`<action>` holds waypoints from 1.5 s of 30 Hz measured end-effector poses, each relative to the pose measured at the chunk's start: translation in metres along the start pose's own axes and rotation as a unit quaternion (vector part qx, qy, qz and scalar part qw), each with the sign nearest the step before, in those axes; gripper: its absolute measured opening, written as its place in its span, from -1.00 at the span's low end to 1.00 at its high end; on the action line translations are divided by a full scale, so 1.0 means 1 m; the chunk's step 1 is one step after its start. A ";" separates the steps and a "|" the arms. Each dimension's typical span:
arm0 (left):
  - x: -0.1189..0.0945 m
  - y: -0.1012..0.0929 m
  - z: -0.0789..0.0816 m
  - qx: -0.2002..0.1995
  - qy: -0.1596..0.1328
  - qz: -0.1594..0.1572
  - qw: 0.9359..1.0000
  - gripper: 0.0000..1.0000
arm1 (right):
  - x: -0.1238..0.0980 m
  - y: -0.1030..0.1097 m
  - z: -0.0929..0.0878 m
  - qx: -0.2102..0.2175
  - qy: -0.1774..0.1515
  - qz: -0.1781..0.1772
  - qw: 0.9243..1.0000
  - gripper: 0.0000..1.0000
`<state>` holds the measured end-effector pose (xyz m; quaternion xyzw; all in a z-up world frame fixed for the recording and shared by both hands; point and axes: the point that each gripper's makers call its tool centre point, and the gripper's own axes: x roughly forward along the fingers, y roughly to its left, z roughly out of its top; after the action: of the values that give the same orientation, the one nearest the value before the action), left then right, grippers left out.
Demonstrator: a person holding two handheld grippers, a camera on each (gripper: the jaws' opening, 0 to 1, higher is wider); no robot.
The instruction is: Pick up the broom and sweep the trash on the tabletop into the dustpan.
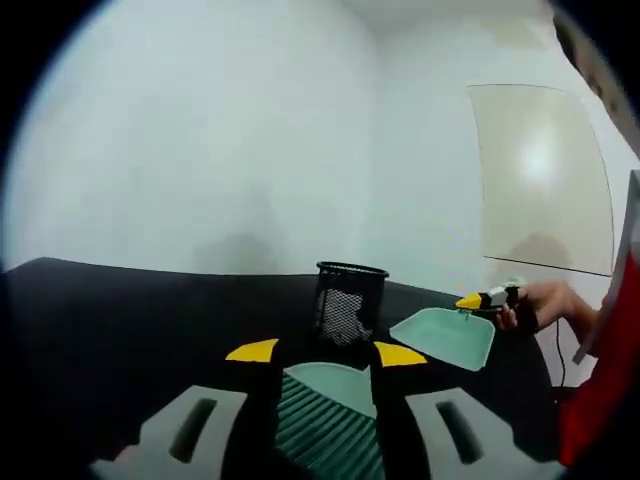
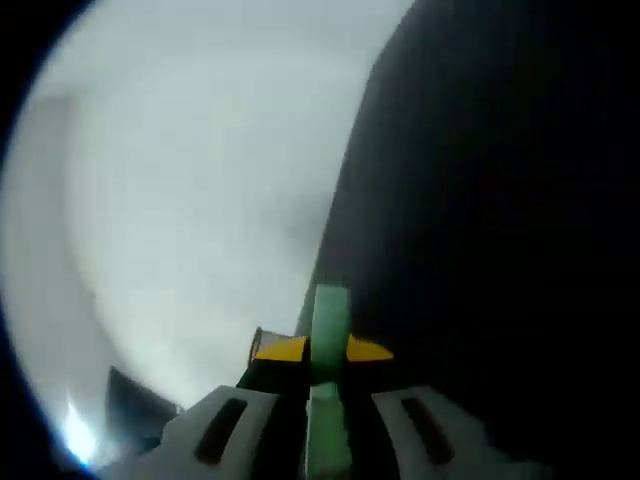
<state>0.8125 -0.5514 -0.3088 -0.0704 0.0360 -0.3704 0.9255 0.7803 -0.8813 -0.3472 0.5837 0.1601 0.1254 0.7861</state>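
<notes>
My left gripper [image 1: 326, 352] is shut on the green broom [image 1: 330, 425], whose ribbed head sits between the yellow-tipped jaws at the bottom of the left gripper view. Past it on the black tabletop [image 1: 150, 320] the green dustpan [image 1: 445, 335] is tilted, held at its handle by my right gripper [image 1: 478, 299] and a person's hand [image 1: 545, 303]. In the right gripper view, the right gripper [image 2: 325, 349] is shut on the dustpan's narrow green handle [image 2: 328, 310]. That view is rolled, with the black tabletop [image 2: 500, 200] on its right side.
A black mesh cup [image 1: 350, 300] stands on the table just left of the dustpan, with something pale inside. A white wall [image 1: 220, 130] rises behind the table. A glossy board [image 1: 545, 180] leans at the right. A red sleeve [image 1: 600, 400] is at the right edge.
</notes>
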 end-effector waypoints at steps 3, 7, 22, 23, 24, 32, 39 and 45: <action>0.000 -0.001 0.000 0.001 0.000 0.000 1.000 -0.35 | -0.001 -0.003 0.001 -0.006 0.011 -0.006 1.000 -0.67; 0.000 -0.001 0.000 0.001 0.001 0.000 1.000 -0.35 | 0.006 0.007 0.000 -0.050 0.019 -0.016 0.998 -0.36; 0.000 -0.001 -0.002 0.004 0.007 0.001 1.000 -0.35 | 0.026 0.014 -0.006 -0.241 0.069 -0.006 0.968 -0.23; 0.000 -0.001 -0.002 0.003 0.007 0.001 1.000 -0.35 | 0.024 0.013 -0.004 -0.251 0.060 -0.014 0.966 -0.22; 0.000 -0.001 -0.002 0.003 0.006 0.001 1.000 -0.35 | 0.023 0.014 -0.001 -0.261 0.051 -0.018 0.964 -0.19; 0.001 -0.002 -0.003 0.004 0.009 0.000 1.000 -0.35 | -0.004 0.020 0.020 -0.403 0.005 -0.030 0.915 -0.05; 0.001 -0.003 0.000 0.002 0.003 0.000 1.000 -0.35 | -0.025 0.033 0.044 -0.493 -0.059 -0.008 0.868 -0.05; 0.004 -0.007 0.001 0.012 0.005 -0.004 1.000 -0.35 | -0.033 0.056 0.058 -0.545 -0.101 0.047 0.831 -0.05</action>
<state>0.8100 -0.5590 -0.3069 -0.0581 0.0358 -0.3750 0.9245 0.7726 -0.9290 -0.2743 0.0771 -0.0424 0.1696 0.9816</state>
